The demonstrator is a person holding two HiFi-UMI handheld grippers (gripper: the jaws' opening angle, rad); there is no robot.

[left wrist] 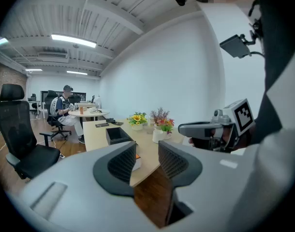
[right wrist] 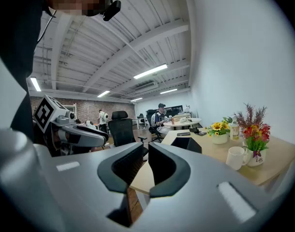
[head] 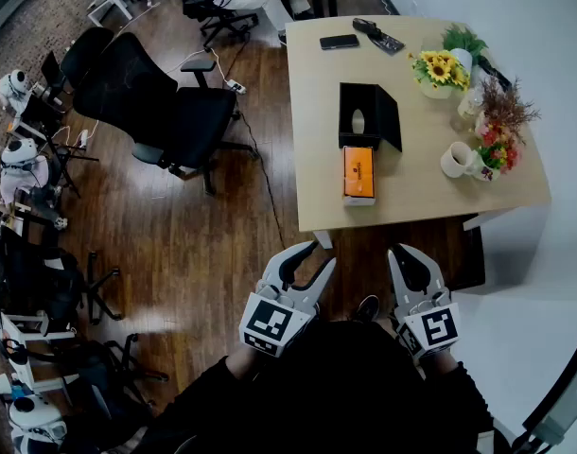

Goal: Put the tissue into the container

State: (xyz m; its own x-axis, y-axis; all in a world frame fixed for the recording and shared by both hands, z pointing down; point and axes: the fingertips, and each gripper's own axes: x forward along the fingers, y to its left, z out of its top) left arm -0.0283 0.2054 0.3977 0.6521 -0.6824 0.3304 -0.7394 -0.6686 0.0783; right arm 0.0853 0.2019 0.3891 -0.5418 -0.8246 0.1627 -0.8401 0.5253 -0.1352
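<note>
An orange tissue pack (head: pixel 358 173) lies near the front edge of the wooden table (head: pixel 317 159), just in front of the black open-topped container (head: pixel 368 116). The left gripper view shows the container (left wrist: pixel 117 135) too, with the pack (left wrist: pixel 137 164) peeking out behind a jaw. My left gripper (head: pixel 312 258) hovers over the floor short of the table, its jaws slightly apart and empty. My right gripper (head: pixel 413 258) hangs beside it, also short of the table, with its jaws together and holding nothing. In the right gripper view the container (right wrist: pixel 188 145) sits beyond the jaws.
On the table's right side are a white mug (head: pixel 456 160), a sunflower pot (head: pixel 437 69) and red flowers (head: pixel 497 135); a phone (head: pixel 339 41) lies at the far end. A black office chair (head: pixel 166 102) stands left of the table. A person (left wrist: pixel 65 108) sits at a distant round table.
</note>
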